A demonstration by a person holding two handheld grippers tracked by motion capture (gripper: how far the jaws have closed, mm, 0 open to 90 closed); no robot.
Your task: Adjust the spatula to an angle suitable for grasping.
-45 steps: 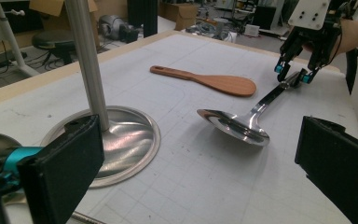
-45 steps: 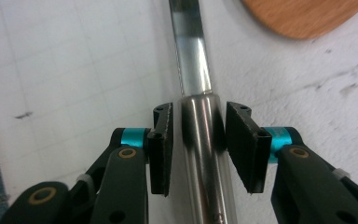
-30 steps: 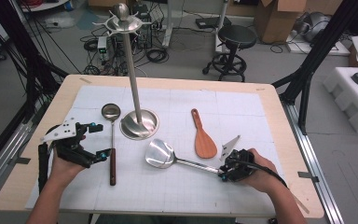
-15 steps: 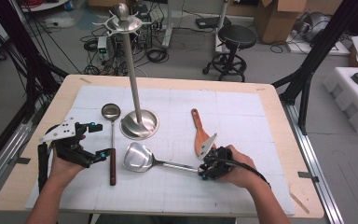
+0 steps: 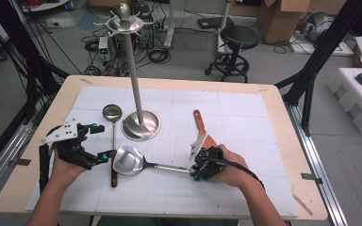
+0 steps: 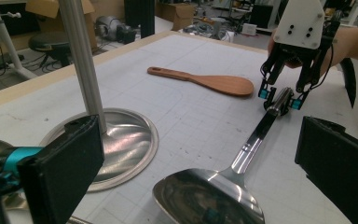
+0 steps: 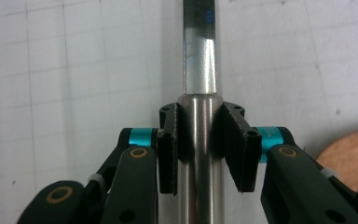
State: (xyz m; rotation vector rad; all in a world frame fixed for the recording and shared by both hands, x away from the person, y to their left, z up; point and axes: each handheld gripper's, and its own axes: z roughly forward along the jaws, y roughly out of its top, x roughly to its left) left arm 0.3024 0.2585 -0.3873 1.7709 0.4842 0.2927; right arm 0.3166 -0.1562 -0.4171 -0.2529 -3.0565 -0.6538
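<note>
A steel serving spoon (image 5: 128, 160) lies on the white mat, its shiny head pointing left and resting across the ladle's dark handle. My right gripper (image 5: 197, 169) is shut on the end of its round handle (image 7: 200, 70), a pad pressed on each side. My left gripper (image 5: 102, 141) stands open at the left, its fingertips just beside the spoon's head. In the left gripper view the head (image 6: 209, 196) lies low in front of the wide-apart jaws, and the right gripper (image 6: 279, 95) clamps the handle farther off.
A tall utensil stand (image 5: 141, 125) rises mid-table on a round steel base (image 6: 121, 140). A small ladle (image 5: 112, 113) lies left of it. A wooden spatula (image 5: 202, 132) lies just behind my right hand, also visible as the wooden spatula (image 6: 214, 83).
My right gripper has carried the steel spoon leftwards across the mat, so its head now reaches the ladle's handle and the left gripper's fingertips. The left hand has stayed put.
</note>
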